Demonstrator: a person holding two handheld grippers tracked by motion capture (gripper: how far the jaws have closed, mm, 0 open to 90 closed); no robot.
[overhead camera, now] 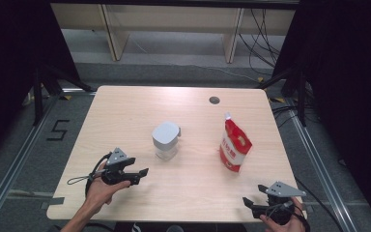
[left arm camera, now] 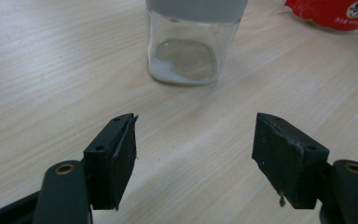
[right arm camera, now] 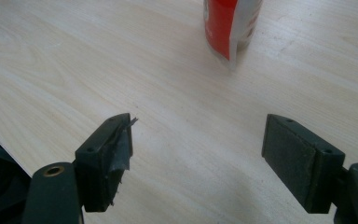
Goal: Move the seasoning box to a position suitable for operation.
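The left gripper [overhead camera: 144, 173] is held low over the pale wooden table [overhead camera: 125, 116], jaws spread wide with nothing between them, pointed at the clear glass jar with a grey lid [overhead camera: 166, 140]. That jar is parked mid-table, just ahead of the open jaws and apart from them. The right gripper [overhead camera: 246, 201] is kept near the table's front edge, jaws also spread and empty, well short of the upright red-and-white spouted pouch [overhead camera: 234, 145].
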